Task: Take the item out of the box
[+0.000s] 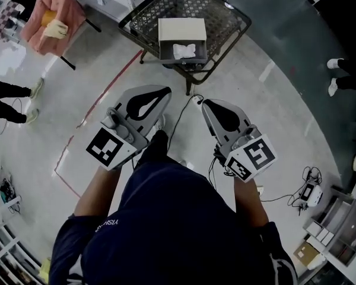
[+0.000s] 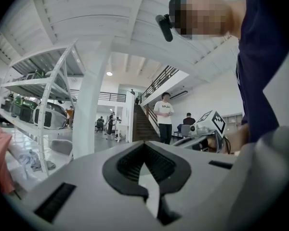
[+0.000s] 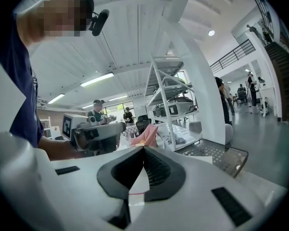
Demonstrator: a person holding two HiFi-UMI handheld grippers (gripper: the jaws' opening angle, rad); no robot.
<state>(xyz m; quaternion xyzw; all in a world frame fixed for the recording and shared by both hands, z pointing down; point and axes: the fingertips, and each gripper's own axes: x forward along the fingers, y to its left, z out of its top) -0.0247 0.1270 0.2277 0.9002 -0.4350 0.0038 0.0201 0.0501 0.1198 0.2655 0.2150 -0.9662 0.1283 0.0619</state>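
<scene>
Person's dark-shirted torso [image 1: 166, 218] filled the near edge of the head view. Just ahead, left gripper [image 1: 165, 91] and right gripper [image 1: 206, 103] were held side by side over the floor, both with jaws together and nothing between them. Box [image 1: 182, 29] sat well ahead on mesh worktop [image 1: 225, 16], with the white item [image 1: 184, 51] in its open near part. Step was likely the approach. Best to part the jaws early, pinch the soft item with one gripper and steady the box with the other.

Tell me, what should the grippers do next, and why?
Probably reach both forward toward the box on the mesh table. The left gripper and right gripper hang near the person's body, jaws shut on nothing, and the white item lies in the box, untouched.
</scene>
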